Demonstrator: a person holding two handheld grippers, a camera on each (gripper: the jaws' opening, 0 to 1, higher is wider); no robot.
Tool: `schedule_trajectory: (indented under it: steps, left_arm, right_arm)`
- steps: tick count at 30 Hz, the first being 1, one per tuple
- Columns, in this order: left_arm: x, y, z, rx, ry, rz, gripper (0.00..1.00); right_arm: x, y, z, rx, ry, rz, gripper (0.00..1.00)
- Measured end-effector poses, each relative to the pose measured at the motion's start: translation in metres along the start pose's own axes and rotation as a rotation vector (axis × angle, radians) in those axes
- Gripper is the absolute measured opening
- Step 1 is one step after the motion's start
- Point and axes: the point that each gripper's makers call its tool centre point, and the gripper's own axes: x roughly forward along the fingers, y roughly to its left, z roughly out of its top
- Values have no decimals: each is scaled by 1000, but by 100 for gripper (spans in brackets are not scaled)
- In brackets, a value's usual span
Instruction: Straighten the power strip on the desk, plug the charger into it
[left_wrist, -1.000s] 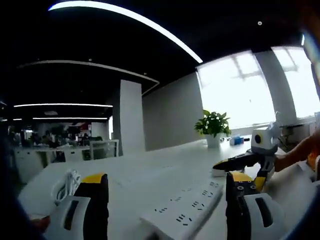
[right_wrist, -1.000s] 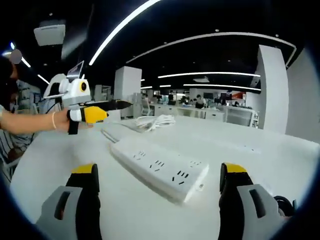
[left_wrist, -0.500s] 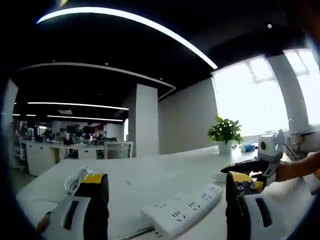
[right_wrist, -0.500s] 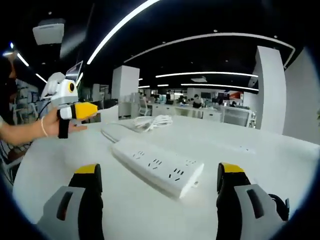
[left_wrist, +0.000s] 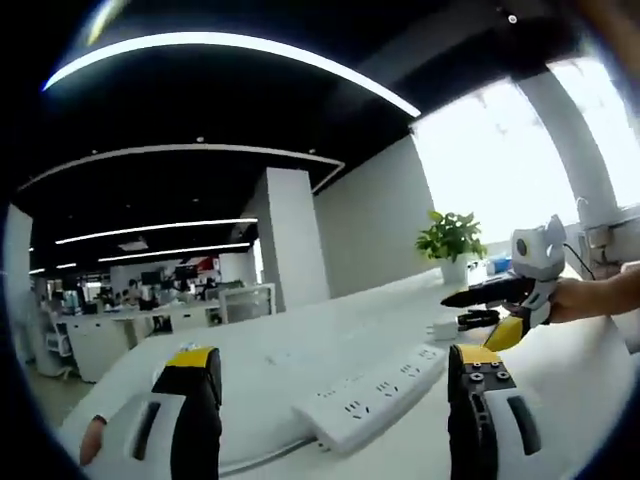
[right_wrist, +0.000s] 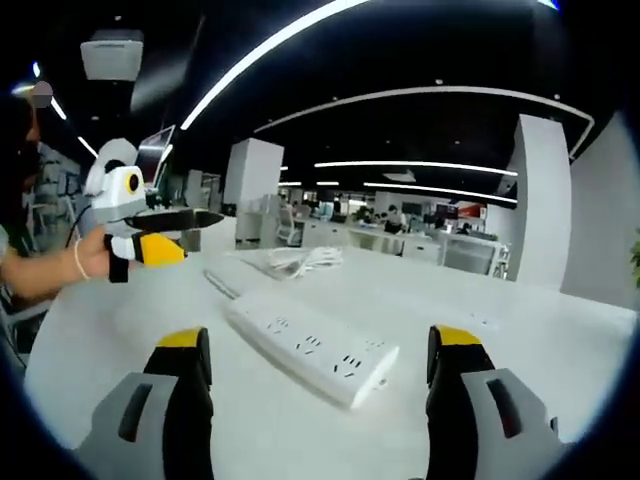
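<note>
The white power strip (right_wrist: 308, 347) lies flat on the white worktop (right_wrist: 560, 340), ahead of the right gripper (right_wrist: 315, 375) and between its two fingers (right_wrist: 186, 385), not touching them. These fingers stand wide apart and hold nothing. In the left gripper view the power strip (left_wrist: 375, 392) lies slanted between the fingers (left_wrist: 195, 405) of the left gripper (left_wrist: 330, 400), which are also spread and hold nothing. A coiled white cable (right_wrist: 295, 258) rests beyond the strip, far from the fingers. The left gripper (right_wrist: 150, 225) hovers to the left over the worktop. A potted plant (left_wrist: 450, 243) stands far behind, near the window (left_wrist: 500, 160).
</note>
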Motion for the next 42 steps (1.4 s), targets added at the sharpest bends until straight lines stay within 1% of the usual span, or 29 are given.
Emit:
schedule_trajectory:
  steps: [1,2,4,6,9,13,17,21,25,31,34,37,39,42]
  left_arm:
    - [-1,-1,1,0,-10,4,95]
    - [-3,-2,4,-12,-31,4,95]
    - [-5,-6,8,-33,-49,-9,96]
    - [-8,-9,11,-33,-55,-9,96]
    - [-9,-13,10,-31,-35,-11,96]
    - [-12,-16,9,-31,-25,-18,97]
    - [-17,-17,12,-41,-31,-15,97]
    - [-24,-18,12,-55,-33,-12,97]
    - [-29,-21,9,-70,-24,-18,97]
    - [-38,-23,-4,-68,19,-15,98]
    - [-43,-26,-5,-59,17,-17,97]
    - [-48,-28,-7,-43,30,-22,98]
    - [-52,-28,-8,-52,35,-22,98]
    - [-59,-30,-8,-68,28,-19,98]
  right_arm:
    - [0,1,0,-7,0,7,89]
    - [0,2,0,-10,0,8,89]
    - [-2,3,0,-32,10,4,89]
    - [-5,4,1,-41,11,3,89]
    - [-7,3,3,-28,10,4,88]
    - [-11,0,5,-14,11,-4,87]
    - [-16,-4,8,-22,11,-12,87]
    - [-23,0,9,-40,21,-11,87]
    - [-31,1,10,-33,14,-7,87]
    - [-43,-3,9,-45,21,-19,86]
    - [-51,-4,9,-33,27,-15,85]
    - [-59,-6,4,-51,53,-31,83]
    - [-65,-7,2,-74,63,-35,84]
    - [-76,-11,0,-72,66,-33,86]
